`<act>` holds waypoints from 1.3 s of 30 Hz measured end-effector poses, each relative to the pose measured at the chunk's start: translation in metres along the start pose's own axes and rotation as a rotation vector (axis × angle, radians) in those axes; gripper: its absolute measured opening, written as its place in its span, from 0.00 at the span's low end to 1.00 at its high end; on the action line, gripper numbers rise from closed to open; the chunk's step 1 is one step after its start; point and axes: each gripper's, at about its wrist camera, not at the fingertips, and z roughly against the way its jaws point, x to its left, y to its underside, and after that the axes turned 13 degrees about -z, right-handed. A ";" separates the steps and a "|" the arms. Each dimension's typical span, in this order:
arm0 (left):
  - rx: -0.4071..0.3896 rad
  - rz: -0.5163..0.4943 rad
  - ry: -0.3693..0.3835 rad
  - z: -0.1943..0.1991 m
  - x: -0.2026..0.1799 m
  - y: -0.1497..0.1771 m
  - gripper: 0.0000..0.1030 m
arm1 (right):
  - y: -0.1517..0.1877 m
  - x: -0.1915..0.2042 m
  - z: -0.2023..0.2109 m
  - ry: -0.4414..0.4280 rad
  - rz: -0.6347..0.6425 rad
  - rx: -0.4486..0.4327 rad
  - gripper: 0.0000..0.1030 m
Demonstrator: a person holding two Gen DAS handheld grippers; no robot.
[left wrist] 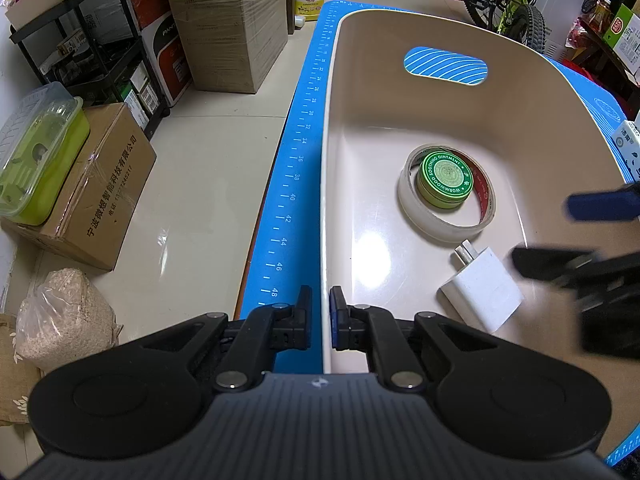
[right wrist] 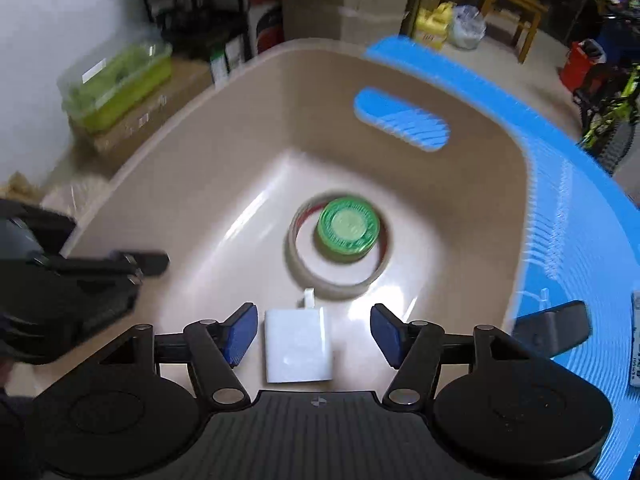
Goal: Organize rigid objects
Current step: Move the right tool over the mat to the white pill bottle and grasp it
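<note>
A beige plastic bin sits on a blue mat. Inside it lie a roll of clear tape, a green ointment tin inside the roll, and a white charger plug. My left gripper is shut on the bin's left rim. My right gripper is open, its blue pads on either side of the charger, apart from it. The right gripper also shows blurred in the left wrist view.
Left of the mat, on the floor, stand cardboard boxes, a green lidded container, a black rack and a bag of grain. A bicycle is behind. A small carton is at the right.
</note>
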 end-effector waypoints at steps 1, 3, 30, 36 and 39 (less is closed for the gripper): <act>0.000 0.000 0.000 0.000 0.000 0.000 0.12 | 0.000 -0.005 0.010 -0.005 -0.013 -0.025 0.69; 0.000 -0.001 -0.001 0.000 0.000 0.000 0.12 | 0.001 -0.014 0.024 -0.006 -0.036 -0.062 0.70; 0.003 -0.008 -0.011 0.000 -0.002 -0.001 0.12 | 0.101 -0.133 0.024 0.087 -0.226 0.005 0.71; 0.002 -0.003 -0.008 0.000 -0.002 -0.002 0.12 | 0.116 -0.121 0.005 0.040 -0.173 0.054 0.70; 0.002 -0.003 -0.007 0.000 -0.002 -0.002 0.12 | 0.117 -0.114 -0.002 0.026 -0.136 0.068 0.69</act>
